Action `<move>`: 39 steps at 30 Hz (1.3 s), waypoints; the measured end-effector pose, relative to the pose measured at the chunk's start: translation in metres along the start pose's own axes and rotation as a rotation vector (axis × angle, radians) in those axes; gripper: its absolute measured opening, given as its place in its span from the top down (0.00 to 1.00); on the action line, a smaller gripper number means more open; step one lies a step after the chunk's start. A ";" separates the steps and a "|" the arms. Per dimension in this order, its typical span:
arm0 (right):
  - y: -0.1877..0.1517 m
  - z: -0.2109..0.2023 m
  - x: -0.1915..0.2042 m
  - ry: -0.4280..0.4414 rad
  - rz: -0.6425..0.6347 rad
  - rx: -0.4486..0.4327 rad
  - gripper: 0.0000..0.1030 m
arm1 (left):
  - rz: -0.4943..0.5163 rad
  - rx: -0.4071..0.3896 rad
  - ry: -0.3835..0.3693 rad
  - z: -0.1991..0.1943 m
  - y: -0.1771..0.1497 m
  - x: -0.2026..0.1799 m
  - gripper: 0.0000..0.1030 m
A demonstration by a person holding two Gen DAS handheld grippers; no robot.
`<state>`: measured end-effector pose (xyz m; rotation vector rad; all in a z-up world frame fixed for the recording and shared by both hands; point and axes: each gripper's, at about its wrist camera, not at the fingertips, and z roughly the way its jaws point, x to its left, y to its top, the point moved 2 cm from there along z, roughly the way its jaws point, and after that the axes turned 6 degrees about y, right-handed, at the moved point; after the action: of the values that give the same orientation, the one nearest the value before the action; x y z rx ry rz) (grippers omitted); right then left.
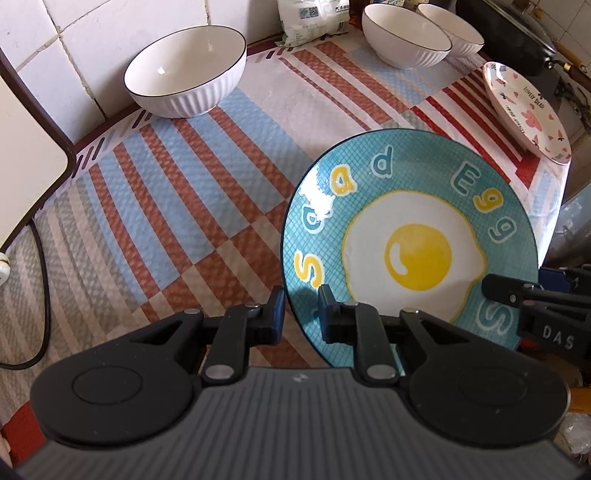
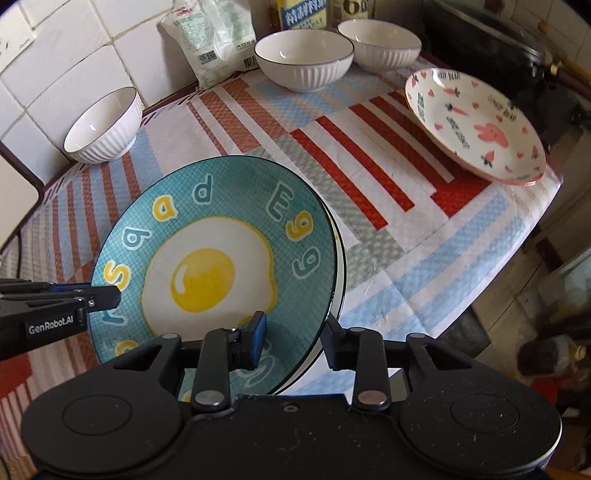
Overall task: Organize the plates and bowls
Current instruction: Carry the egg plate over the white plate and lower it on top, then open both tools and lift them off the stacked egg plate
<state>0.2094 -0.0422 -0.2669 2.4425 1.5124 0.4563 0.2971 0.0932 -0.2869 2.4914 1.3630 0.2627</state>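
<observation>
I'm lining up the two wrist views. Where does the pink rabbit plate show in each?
Left wrist: pink rabbit plate at the far right, upper part, on the mat's edge.
Right wrist: pink rabbit plate upper right, seen more fully.
Shared landmark: the blue egg plate, nearer the camera in both.

A: Egg plate (image 1: 406, 236): near rim hidden behind the left gripper (image 1: 301, 314) body. Lower lettering cut by the right gripper (image 2: 293, 341) in its own view.

B: Pad contact on the right?

A: Can't tell, rim blocks it. Wok (image 1: 517, 33) at the table's far right corner is cropped. Bag (image 2: 210, 40) print too small to read.
</observation>
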 end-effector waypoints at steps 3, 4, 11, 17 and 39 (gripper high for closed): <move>-0.001 0.000 0.003 -0.021 -0.033 -0.019 0.59 | 0.017 -0.001 0.026 -0.002 -0.001 -0.004 0.82; -0.001 0.000 0.004 -0.029 -0.039 -0.029 0.57 | 0.020 -0.004 0.032 -0.003 -0.001 -0.006 0.82; -0.007 -0.010 0.005 -0.048 -0.071 -0.120 0.54 | 0.018 -0.020 0.025 -0.019 -0.006 -0.005 0.70; -0.010 -0.046 0.008 0.106 -0.066 -0.169 0.54 | 0.040 -0.059 -0.011 -0.059 -0.011 -0.001 0.70; 0.003 -0.179 -0.020 0.203 -0.355 -0.330 0.51 | 0.120 -0.244 -0.048 -0.198 0.003 -0.028 0.66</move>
<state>0.1357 -0.0560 -0.1034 1.8780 1.7426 0.8226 0.2266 0.1001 -0.1003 2.3618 1.0931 0.3691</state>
